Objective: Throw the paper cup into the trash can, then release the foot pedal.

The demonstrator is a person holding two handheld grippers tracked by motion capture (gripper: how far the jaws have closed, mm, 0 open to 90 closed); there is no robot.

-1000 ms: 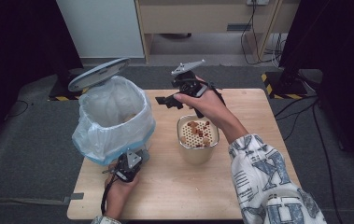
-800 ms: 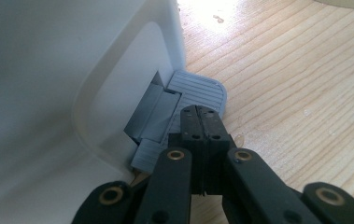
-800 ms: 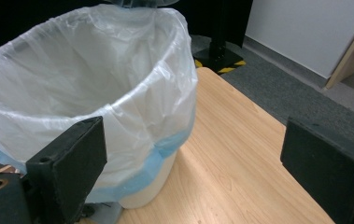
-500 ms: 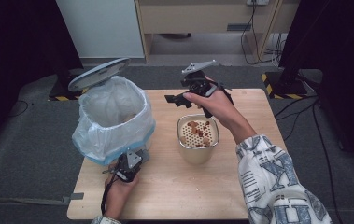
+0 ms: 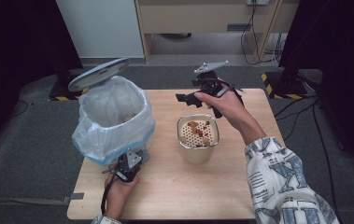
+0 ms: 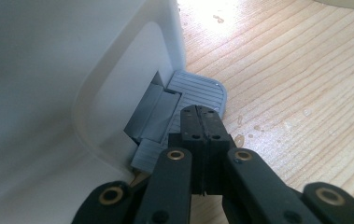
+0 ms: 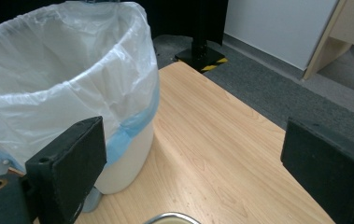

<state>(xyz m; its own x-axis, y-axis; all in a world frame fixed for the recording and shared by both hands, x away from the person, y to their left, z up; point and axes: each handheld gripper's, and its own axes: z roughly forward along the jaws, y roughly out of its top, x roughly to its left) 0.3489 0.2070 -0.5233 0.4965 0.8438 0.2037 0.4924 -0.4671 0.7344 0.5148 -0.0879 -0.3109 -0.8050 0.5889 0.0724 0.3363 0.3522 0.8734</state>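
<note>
Nearest, the left gripper (image 5: 129, 161) pressed its fully closed, empty jaws on the grey pedal (image 6: 198, 91) of the bag-lined pedal bin (image 5: 114, 119). Farther off, the right gripper (image 5: 188, 99) hovered wide open, holding nothing, beyond the strainer pot (image 5: 198, 138).

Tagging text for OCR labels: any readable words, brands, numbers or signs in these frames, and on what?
None readable.
Sleeve: large printed letter shapes, too broken up to read as a word.
Bin, metal container, table: no label or mark.
</note>
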